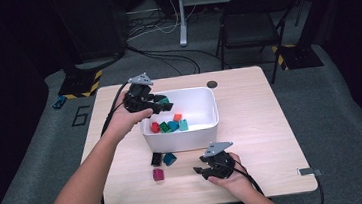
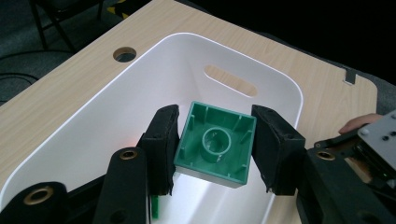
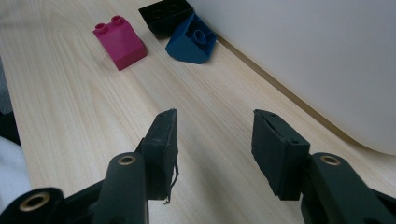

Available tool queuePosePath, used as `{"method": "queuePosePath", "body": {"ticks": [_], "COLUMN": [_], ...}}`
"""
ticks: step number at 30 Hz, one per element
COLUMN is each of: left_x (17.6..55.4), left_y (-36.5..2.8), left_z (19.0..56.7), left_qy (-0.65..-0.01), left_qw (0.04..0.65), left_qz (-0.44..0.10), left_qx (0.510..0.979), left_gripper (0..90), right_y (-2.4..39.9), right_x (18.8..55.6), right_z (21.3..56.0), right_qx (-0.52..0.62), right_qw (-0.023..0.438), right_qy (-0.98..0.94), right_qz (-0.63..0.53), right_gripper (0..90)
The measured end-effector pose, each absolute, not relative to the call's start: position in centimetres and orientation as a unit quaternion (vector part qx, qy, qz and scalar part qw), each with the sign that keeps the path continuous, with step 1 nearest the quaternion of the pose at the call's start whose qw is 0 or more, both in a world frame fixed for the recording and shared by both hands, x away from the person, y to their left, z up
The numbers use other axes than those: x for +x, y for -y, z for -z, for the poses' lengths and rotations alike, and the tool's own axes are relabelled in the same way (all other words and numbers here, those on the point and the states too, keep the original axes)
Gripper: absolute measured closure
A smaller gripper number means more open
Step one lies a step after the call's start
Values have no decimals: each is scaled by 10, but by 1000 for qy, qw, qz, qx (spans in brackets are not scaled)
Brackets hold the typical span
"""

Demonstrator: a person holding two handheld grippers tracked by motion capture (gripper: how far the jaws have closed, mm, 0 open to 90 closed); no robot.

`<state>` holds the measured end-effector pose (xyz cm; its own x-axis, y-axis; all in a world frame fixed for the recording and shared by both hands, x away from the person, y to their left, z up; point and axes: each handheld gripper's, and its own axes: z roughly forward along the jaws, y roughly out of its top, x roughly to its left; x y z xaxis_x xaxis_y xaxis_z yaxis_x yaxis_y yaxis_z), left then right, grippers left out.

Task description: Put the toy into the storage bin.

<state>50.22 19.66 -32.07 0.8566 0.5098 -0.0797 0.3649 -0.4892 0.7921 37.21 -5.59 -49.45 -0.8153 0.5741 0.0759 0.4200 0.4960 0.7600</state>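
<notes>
My left gripper (image 2: pixel 212 149) is clamped on a green block (image 2: pixel 215 143), one pad on each side wall, the block's hollow underside turned toward the camera. Gripper and block hang over the near-left corner of the white bin (image 2: pixel 93 105), above its bare inner floor; in the high view the same gripper (image 1: pixel 161 104) sits at the bin's (image 1: pixel 207 129) left rim, the block a small green patch at its tip. Inside the bin lie red (image 1: pixel 155 127), green (image 1: pixel 165 127), blue (image 1: pixel 173 126), teal (image 1: pixel 184 125) and orange (image 1: pixel 177 117) blocks, bunched toward the left. My right gripper (image 3: pixel 215 135) rests low over the table (image 3: pixel 70 102) with its jaws apart and nothing between them; in the high view it (image 1: pixel 201 171) lies just in front of the bin. Beyond it on the table stand a magenta block (image 3: pixel 119 41), a black block (image 3: pixel 166 14) and a blue block (image 3: pixel 192 41), the last two touching and close against the bin's wall (image 3: pixel 303 51).
</notes>
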Motion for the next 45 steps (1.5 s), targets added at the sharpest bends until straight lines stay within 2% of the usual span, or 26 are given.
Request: {"method": "queuePosePath", "body": {"ticks": [15,22,39,42,45], "left_x": [538,549,557,557,556], "left_y": [-155,-138,-119,-118,-116], "left_z": [355,372,397,399,399], "left_qy": [-238,-240,-242,-242,-250], "left_qw": [436,415,381,375,378], "left_qz": [-70,-76,-57,-55,-50], "left_qx": [865,874,890,893,890], "left_gripper": [529,528,522,511,458], "right_y": [59,58,60,61,62], "right_x": [374,374,374,373,374], "right_z": [496,497,496,495,495], "right_qx": [291,287,292,294,295], "right_qw": [92,90,90,90,90], "right_qy": [-857,-859,-853,-851,-850], "right_qz": [-415,-414,-423,-426,-427], "right_gripper": [505,505,505,506,506]}}
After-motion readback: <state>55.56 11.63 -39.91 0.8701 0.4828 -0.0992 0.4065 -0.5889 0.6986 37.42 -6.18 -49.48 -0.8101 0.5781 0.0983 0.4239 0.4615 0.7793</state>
